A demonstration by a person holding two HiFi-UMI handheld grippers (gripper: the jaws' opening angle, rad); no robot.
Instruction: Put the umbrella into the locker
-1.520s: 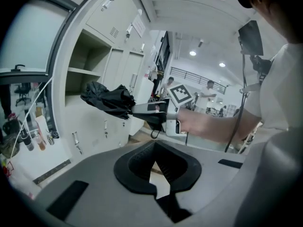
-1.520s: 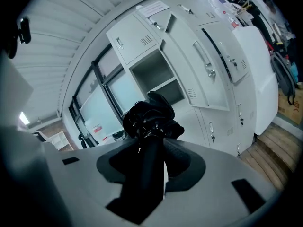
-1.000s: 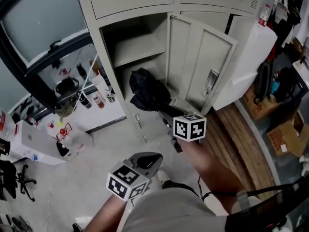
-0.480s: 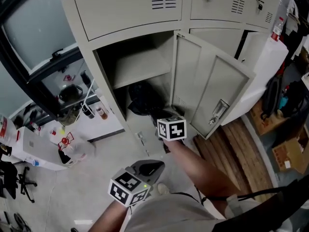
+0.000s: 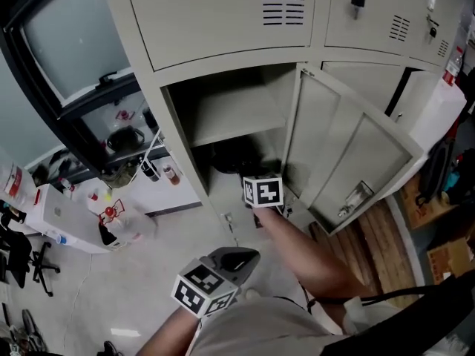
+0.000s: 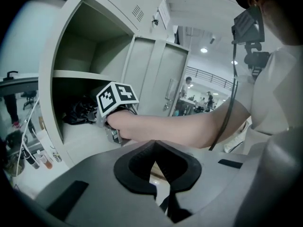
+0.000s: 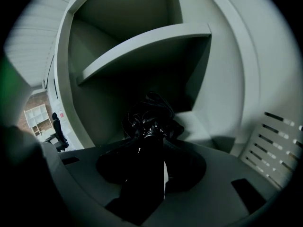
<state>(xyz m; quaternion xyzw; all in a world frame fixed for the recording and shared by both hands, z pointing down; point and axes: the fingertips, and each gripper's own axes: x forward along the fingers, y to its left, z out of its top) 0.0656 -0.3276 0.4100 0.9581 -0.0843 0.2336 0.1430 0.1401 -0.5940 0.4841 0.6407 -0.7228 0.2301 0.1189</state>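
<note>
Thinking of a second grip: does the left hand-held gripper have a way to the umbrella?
Probably not: the right hand-held gripper and forearm block the locker opening before the umbrella; the left hand-held gripper sits outside.

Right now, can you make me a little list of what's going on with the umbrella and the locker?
umbrella: black, bunched up, inside the locker, under the shelf
door: swung open
right gripper: shut on the umbrella, reaching into the locker
left gripper: shut, holding nothing, held back outside the locker
job: umbrella is in, not yet let go
</note>
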